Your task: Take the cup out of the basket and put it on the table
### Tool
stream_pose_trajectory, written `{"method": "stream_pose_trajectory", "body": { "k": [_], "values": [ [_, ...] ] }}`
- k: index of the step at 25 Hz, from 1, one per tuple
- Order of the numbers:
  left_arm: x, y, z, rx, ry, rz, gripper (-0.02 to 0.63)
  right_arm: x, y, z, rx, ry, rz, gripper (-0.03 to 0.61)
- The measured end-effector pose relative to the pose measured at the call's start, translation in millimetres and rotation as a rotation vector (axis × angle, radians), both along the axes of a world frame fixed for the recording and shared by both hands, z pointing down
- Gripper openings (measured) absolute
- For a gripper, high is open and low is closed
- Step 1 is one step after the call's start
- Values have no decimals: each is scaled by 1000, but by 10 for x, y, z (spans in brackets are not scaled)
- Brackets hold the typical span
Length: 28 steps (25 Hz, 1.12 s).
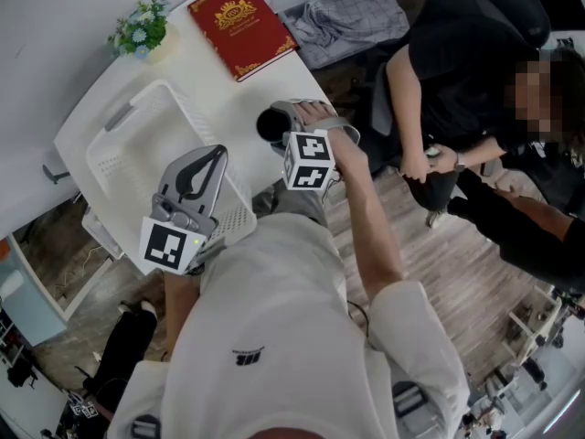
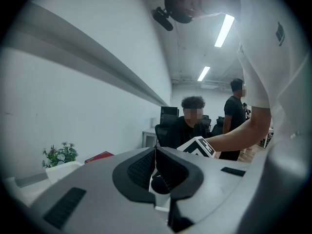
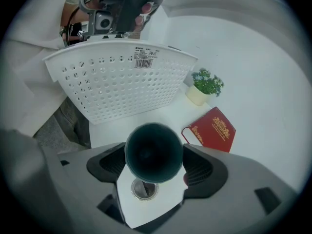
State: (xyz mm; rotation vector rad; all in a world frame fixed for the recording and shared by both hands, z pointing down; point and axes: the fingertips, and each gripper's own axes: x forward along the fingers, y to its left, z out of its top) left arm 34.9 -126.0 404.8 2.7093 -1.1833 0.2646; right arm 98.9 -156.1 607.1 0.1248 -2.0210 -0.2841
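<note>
A dark cup (image 1: 271, 123) is outside the white perforated basket (image 1: 102, 126), over the white table (image 1: 210, 85) just to the basket's right. My right gripper (image 1: 281, 124) is shut on the cup; in the right gripper view the cup (image 3: 154, 152) fills the gap between the two pads, its open mouth towards the camera. My left gripper (image 1: 221, 153) hangs over the basket's near right corner, shut, with nothing in it. In the left gripper view its black pads (image 2: 144, 167) meet and point up at the wall and ceiling.
A red book (image 1: 242, 26) lies at the table's far end and a small potted plant (image 1: 140, 30) stands to its left. The basket wall (image 3: 122, 84) stands close behind the cup. A grey cloth (image 1: 352, 16) and seated people (image 1: 457, 80) are to the right of the table.
</note>
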Motion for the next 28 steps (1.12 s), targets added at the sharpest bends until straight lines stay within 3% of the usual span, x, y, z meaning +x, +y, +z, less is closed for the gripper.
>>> {"method": "stream_pose_trajectory", "body": {
  "k": [28],
  "values": [
    [-18, 38, -31, 12, 8, 9, 15, -6, 66, -68, -1, 5, -9, 367]
  ]
}}
